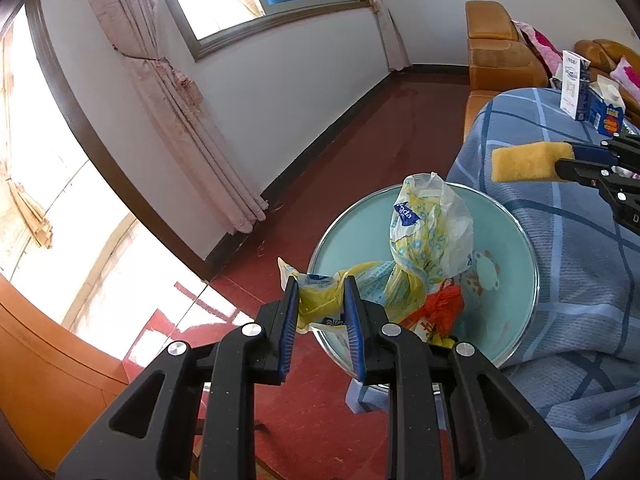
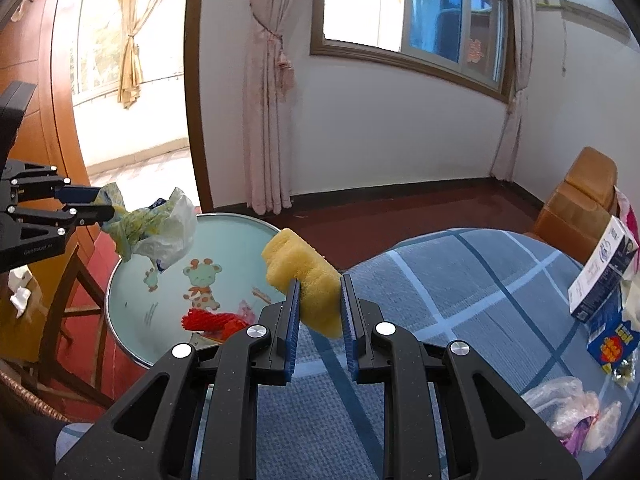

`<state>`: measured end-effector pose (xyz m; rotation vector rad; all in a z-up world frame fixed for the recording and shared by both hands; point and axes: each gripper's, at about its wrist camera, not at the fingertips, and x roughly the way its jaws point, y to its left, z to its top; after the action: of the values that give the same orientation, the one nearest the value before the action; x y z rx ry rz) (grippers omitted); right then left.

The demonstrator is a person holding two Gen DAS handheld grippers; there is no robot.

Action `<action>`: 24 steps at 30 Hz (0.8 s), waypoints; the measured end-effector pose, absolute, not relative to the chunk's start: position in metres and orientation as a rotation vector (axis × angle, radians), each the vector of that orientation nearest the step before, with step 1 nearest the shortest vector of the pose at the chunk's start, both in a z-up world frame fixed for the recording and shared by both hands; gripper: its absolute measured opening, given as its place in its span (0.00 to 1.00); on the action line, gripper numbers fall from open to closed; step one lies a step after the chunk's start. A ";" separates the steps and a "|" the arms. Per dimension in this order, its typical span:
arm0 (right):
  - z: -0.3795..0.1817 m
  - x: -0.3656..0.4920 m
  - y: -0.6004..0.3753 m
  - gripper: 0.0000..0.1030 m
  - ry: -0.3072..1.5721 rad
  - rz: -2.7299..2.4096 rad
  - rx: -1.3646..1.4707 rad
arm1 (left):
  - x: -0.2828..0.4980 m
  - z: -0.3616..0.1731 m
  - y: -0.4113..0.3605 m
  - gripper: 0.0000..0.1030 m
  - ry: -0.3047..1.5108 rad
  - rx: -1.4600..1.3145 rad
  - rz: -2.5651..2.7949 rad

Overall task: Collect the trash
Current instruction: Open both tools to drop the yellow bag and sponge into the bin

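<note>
My left gripper [image 1: 321, 286] is shut on a crumpled yellow and white plastic wrapper [image 1: 424, 236], which hangs in the air over a round pale green tray table [image 1: 508, 256]. In the right wrist view the same left gripper [image 2: 105, 205] holds the wrapper [image 2: 160, 228] at the left. My right gripper [image 2: 320, 286] is shut on a yellow sponge [image 2: 304, 276] above the edge of a blue checked cloth [image 2: 440, 280]. The sponge [image 1: 524, 162] shows at the right of the left wrist view too. A red net bag [image 2: 212, 320] lies on the tray table [image 2: 132, 312].
Cartons [image 2: 600, 280] and clear plastic bags [image 2: 568, 404] lie on the blue cloth at the right. A wooden stool [image 2: 76, 300] stands left of the tray table. An orange sofa [image 1: 500, 52] stands behind, on a red floor [image 1: 360, 140] under pink curtains [image 2: 268, 120].
</note>
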<state>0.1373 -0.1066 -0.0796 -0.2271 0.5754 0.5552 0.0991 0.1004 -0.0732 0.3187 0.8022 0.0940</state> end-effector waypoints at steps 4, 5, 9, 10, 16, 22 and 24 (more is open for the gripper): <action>-0.081 0.135 -0.101 0.19 0.571 0.572 -0.245 | 0.099 -0.074 0.100 0.22 0.802 0.319 0.105; -0.081 0.135 -0.100 0.19 0.571 0.575 -0.247 | 0.099 -0.074 0.101 0.22 0.802 0.318 0.106; -0.082 0.135 -0.098 0.19 0.566 0.586 -0.248 | 0.098 -0.074 0.098 0.22 0.797 0.319 0.117; -0.082 0.134 -0.097 0.19 0.566 0.589 -0.249 | 0.098 -0.075 0.098 0.22 0.795 0.323 0.119; -0.084 0.134 -0.096 0.19 0.563 0.592 -0.254 | 0.098 -0.078 0.096 0.22 0.800 0.328 0.116; -0.083 0.132 -0.094 0.19 0.556 0.599 -0.259 | 0.100 -0.077 0.098 0.22 0.802 0.323 0.118; -0.084 0.132 -0.094 0.19 0.556 0.602 -0.260 | 0.100 -0.077 0.099 0.22 0.802 0.320 0.121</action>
<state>0.1316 -0.0939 -0.0838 -0.2595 0.5555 0.6022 0.1001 0.0992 -0.0767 0.3196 0.8022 0.1206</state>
